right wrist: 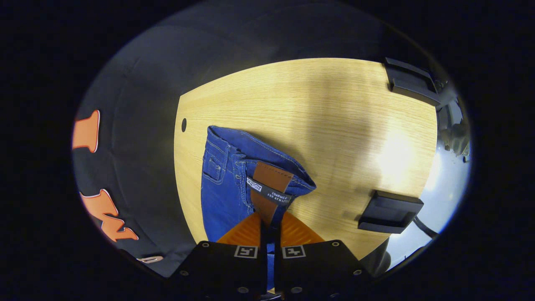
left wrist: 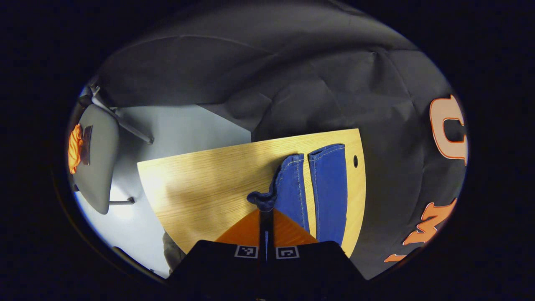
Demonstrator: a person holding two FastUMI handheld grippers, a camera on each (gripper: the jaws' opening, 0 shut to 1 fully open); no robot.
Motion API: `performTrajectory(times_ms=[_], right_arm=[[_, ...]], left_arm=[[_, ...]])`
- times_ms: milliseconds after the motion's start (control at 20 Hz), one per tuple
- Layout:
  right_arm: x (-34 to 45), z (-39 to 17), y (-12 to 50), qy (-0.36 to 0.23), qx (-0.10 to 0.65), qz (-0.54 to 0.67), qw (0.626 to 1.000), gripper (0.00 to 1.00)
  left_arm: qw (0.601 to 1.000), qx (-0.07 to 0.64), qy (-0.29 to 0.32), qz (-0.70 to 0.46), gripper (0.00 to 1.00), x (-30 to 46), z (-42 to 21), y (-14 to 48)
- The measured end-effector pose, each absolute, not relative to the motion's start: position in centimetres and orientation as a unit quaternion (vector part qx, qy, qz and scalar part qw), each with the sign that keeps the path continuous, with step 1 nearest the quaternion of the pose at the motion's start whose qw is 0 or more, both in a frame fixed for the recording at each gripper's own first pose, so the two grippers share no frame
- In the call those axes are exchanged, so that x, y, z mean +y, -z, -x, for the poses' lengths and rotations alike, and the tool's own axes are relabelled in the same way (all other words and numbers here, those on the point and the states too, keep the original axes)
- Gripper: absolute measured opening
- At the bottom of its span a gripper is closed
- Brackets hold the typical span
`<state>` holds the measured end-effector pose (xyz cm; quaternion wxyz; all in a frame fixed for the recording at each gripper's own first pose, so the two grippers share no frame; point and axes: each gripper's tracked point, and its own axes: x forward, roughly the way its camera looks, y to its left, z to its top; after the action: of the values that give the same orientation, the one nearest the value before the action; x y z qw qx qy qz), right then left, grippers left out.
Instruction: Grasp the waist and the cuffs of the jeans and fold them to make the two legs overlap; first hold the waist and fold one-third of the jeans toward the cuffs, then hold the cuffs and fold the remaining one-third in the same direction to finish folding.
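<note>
Jeans (right wrist: pixel 228 184) lie on the wooden table (right wrist: pixel 334 125), gripped at both ends. In the right gripper view, the right gripper (right wrist: pixel 268 228) has its jaws pressed together on the waistband by the brown leather patch (right wrist: pixel 269 184), lifting that edge; the rest of the waist lies flat toward 10 o'clock. Two black blocks (right wrist: pixel 391 211) sit at 3 and 1 o'clock. In the left gripper view, the left gripper (left wrist: pixel 266 217) has its jaws clamped on a bunched cuff (left wrist: pixel 261 200); the other leg (left wrist: pixel 330 188) lies straight beside it at 1 o'clock. A grey chair (left wrist: pixel 98 163) stands far off at 9 o'clock.
</note>
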<state>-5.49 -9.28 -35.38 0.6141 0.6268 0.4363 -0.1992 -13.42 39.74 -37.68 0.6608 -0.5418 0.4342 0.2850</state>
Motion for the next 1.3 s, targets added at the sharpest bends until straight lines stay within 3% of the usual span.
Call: performTrajectory(times_ms=[350, 750, 1300], right_arm=[[-9.9, 2.9, 33.1, 0.190, 0.459, -0.623, 0.605, 0.07], [-9.1, -1.5, 29.8, 0.216, 0.442, -0.636, 0.595, 0.07], [-8.3, -8.4, 30.1, 0.254, 0.469, -0.611, 0.584, 0.07]], left_arm=[[0.681, 0.440, -0.271, 0.519, 0.01, 39.9, 9.5, 34.3], [0.702, 0.467, -0.205, 0.496, 0.01, 40.8, 0.5, 34.5], [0.703, 0.539, -0.170, 0.431, 0.01, 40.2, -9.6, 39.6]])
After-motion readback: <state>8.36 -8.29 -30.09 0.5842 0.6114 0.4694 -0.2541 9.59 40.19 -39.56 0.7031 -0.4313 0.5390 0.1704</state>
